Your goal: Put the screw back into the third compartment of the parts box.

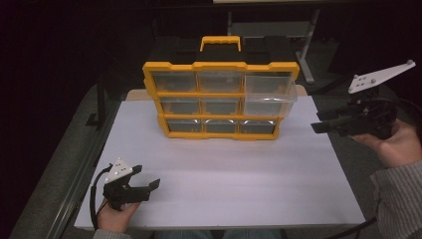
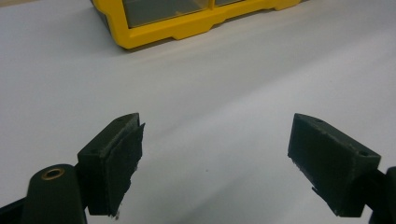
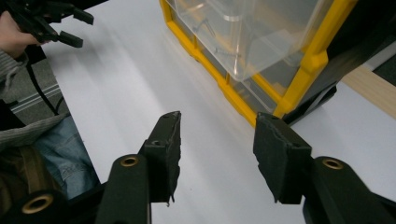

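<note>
A yellow and black organizer (image 1: 220, 99) with clear drawers stands upright at the back of the white table (image 1: 224, 184). Its top right drawer (image 1: 268, 94) sticks out toward me, also seen close up as the clear drawer (image 3: 252, 37). My right gripper (image 1: 323, 122) hovers off the table's right edge, level with the organizer, jaws apart with nothing between them (image 3: 217, 149). My left gripper (image 1: 147, 179) rests near the front left corner, open wide and empty (image 2: 215, 158). The organizer's yellow lower corner (image 2: 154, 32) lies ahead of it.
A person's hands and grey sleeves (image 1: 398, 189) hold both grippers. A metal frame (image 1: 74, 184) runs along the table's left side. A wooden board (image 3: 373, 88) shows beyond the organizer. The left hand and its gripper (image 3: 42, 21) appear far off in the right gripper view.
</note>
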Available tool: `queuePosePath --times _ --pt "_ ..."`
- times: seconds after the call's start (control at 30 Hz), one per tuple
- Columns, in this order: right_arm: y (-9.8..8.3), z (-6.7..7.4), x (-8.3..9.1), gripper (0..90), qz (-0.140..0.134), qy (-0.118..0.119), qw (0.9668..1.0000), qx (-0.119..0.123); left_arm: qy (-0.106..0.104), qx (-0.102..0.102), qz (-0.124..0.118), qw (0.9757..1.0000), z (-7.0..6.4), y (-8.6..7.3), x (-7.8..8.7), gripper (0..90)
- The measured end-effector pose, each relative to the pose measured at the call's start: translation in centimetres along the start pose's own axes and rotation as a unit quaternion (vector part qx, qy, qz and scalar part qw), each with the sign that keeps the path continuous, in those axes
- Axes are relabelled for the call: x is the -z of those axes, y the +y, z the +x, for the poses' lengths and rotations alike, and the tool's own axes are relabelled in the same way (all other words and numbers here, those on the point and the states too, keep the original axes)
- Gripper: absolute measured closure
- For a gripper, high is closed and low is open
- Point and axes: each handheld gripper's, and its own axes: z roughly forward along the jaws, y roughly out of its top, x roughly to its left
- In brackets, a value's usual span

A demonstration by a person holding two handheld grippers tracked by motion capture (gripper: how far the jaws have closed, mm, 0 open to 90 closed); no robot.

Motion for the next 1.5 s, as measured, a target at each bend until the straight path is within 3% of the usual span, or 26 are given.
queuePosePath --times 0.67,0.83,1.2,1.5 --pt "-5.0 0.1 -4.6 38.6 0.002 -0.012 0.9993 -0.034 -0.005 -0.003 -0.005 1.0 0.0 0.0 0.1 17.2" --pt "-6.1 0.2 -6.0 35.4 0.006 -0.015 0.9991 -0.04 -0.008 0.006 -0.005 0.9999 -0.3 0.1 0.0 17.1" --pt "-8.3 0.6 -9.5 30.6 0.003 -0.022 0.9984 -0.053 -0.01 -0.013 0.0 0.9999 -0.4 0.2 0.1 16.8" --pt "-9.3 1.1 -11.9 26.3 0.013 -0.032 0.9982 -0.049 -0.015 -0.016 -0.007 0.9997 -0.6 0.3 0.0 16.3"
